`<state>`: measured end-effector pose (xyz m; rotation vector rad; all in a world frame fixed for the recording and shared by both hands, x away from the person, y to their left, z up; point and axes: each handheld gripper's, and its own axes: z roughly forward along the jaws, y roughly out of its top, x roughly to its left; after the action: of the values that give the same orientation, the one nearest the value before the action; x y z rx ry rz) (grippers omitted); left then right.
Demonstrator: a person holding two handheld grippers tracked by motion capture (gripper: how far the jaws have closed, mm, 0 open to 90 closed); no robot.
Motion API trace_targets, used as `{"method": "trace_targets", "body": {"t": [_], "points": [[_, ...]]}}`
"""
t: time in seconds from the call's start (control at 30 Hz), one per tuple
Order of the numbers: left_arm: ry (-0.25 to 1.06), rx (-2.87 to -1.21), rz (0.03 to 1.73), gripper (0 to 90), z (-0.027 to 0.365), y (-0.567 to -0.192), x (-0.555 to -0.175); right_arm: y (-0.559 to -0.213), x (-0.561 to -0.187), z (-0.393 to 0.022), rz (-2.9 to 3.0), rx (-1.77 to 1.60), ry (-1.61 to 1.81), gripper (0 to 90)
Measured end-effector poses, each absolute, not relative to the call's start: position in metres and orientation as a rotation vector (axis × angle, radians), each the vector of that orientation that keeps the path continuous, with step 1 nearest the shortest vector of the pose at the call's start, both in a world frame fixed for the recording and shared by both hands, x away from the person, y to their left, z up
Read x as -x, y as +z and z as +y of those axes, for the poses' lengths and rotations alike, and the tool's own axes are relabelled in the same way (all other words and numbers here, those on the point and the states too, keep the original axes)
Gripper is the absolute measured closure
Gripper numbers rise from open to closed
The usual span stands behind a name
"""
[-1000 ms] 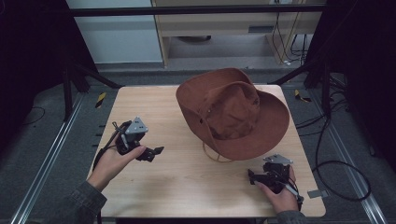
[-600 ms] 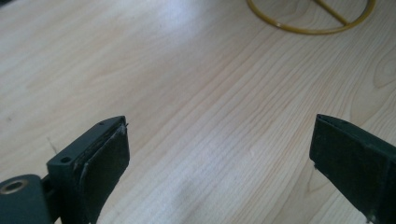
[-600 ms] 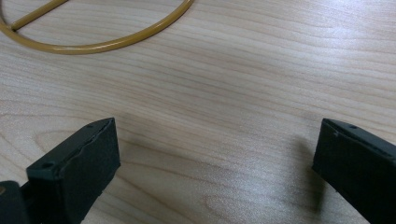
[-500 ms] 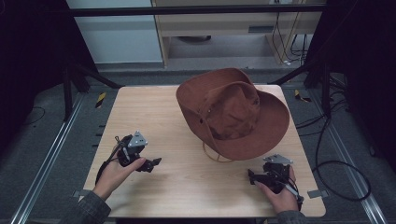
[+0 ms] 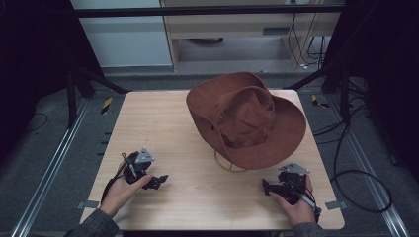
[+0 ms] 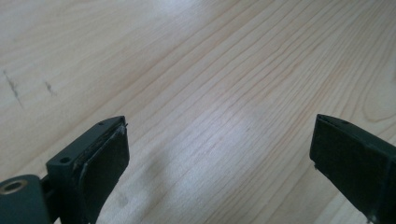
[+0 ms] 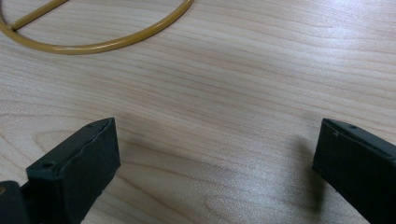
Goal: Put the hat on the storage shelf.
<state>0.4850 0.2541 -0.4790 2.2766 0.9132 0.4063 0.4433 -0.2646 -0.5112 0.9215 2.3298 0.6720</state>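
**Hat far right, grippers near me**

On my table (image 5: 163, 118) the hat (image 5: 247, 118) sits right of centre, toward the far edge. Its cord (image 5: 225, 165) loops out on the near side. My left gripper (image 5: 159, 180) rests near-left, my right gripper (image 5: 266, 186) near-right, just before the brim.

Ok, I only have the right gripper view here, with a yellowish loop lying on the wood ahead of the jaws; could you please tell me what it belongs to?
Observer: It is the chin cord of a brown hat, which lies on the table beyond the right tool.
Operator: Thank you. Which way up is the hat?
Observer: Crown up, brim resting on the wood.
Operator: And where is the other tool, please?
Observer: The left tool is held near the table's front left, over bare wood, well apart from the hat.
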Motion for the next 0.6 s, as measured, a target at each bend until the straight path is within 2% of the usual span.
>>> {"method": "trace_targets", "body": {"t": [0.27, 0.6], "points": [[0.380, -2.254, 0.996, 4.1, 0.270, -0.500, -0.491, -0.511, -0.443, -0.265, 2.330, -0.921, 0.672, 0.7], [0.423, -2.196, 0.952, 0.2, 0.278, -0.508, -0.488, -0.511, -0.443, -0.265, 2.330, -0.921, 0.671, 0.6]]}}
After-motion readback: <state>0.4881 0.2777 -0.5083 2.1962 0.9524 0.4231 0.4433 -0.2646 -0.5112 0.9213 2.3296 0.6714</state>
